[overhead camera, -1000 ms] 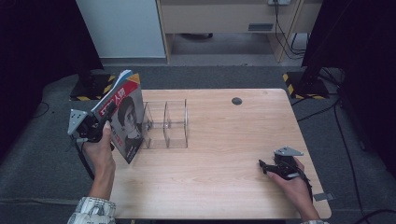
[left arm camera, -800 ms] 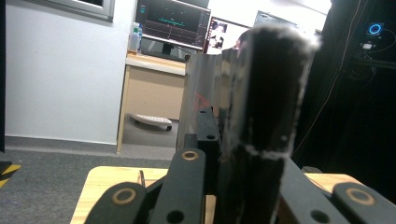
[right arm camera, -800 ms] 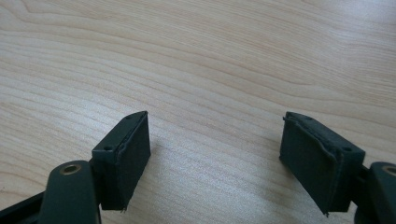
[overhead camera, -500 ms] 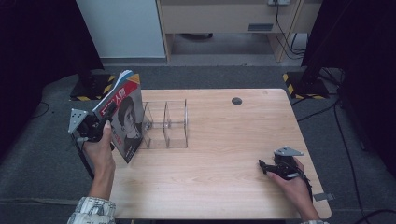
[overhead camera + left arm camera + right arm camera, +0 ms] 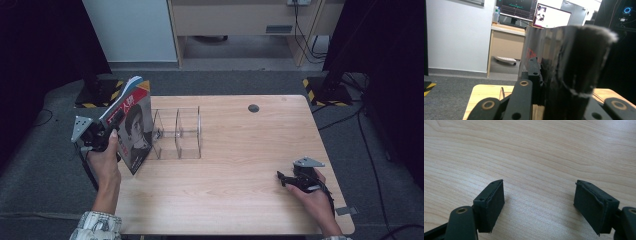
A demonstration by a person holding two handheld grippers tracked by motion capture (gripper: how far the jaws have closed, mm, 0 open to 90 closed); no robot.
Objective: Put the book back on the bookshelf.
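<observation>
1. My right gripper [image 5: 284,178]: rests on the near right part of the pale wooden table [image 5: 240,200], jaws spread wide, nothing but bare board between them. Idle.

2. My left gripper [image 5: 112,125]: raised at the table's left edge, jaws clenched on item 3.

3. Glossy magazine with a portrait cover and a red, blue and yellow top corner [image 5: 132,125]: held upright and tilted, pages curling past the jaws in the left gripper view, lower corner at or just above the board, just left of item 4.

4. Clear acrylic divider rack with upright slots [image 5: 177,132]: mid-table, left of centre, slots empty.

5. Small dark round grommet [image 5: 253,108]: far side of the table, well apart from the work.

Step in hand, by my judgement: carrying the magazine to the rack. The next move calls for squaring its lower edge over the nearest slot and lowering it between the walls.

Room: open board right of the rack; the left table edge sits close under the magazine.
</observation>
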